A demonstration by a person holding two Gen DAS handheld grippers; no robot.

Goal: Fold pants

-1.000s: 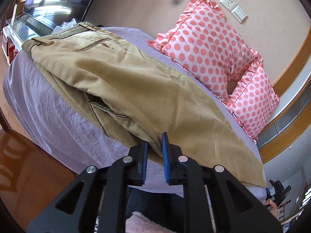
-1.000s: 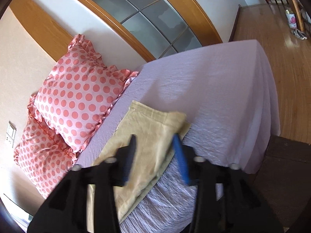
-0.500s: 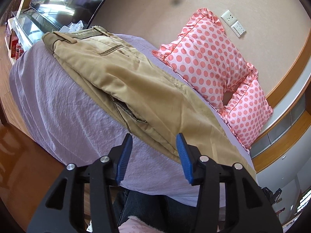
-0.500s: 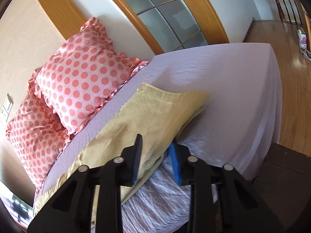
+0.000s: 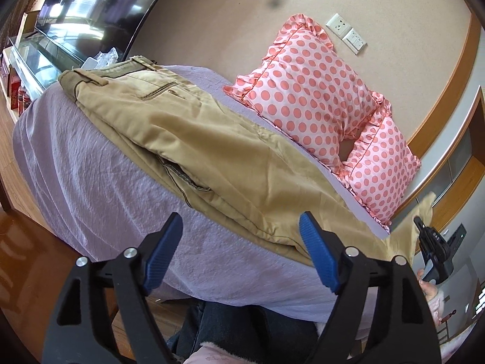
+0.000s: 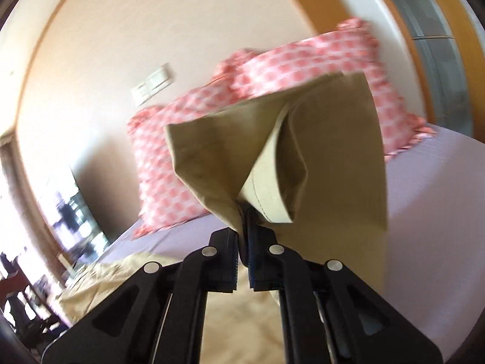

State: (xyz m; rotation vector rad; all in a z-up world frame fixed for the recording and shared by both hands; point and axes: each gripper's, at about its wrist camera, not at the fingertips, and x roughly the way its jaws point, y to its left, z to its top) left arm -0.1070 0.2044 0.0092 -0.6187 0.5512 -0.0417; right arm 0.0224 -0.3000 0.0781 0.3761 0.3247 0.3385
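Tan pants point(image 5: 194, 139) lie folded lengthwise across a lavender bed point(image 5: 91, 188), waistband at the far left. My left gripper point(image 5: 242, 251) is open and empty, just short of the pants' near edge at the thigh. My right gripper point(image 6: 244, 242) is shut on the leg hems of the pants point(image 6: 272, 163) and holds them lifted off the bed. It also shows at the right edge of the left wrist view point(image 5: 433, 248). The right wrist view is blurred by motion.
Two pink polka-dot pillows point(image 5: 306, 91) lean on the wall behind the pants. A dark TV point(image 5: 91, 12) and a glass cabinet point(image 5: 33, 60) stand beyond the bed's left end. A person's legs point(image 5: 230, 327) are at the near bed edge. Wood floor point(image 5: 27, 257) lies lower left.
My left gripper opened wide and drew back from the pants' edge. My right gripper closed on the leg hems and lifted them off the bed, swinging toward the waistband end.
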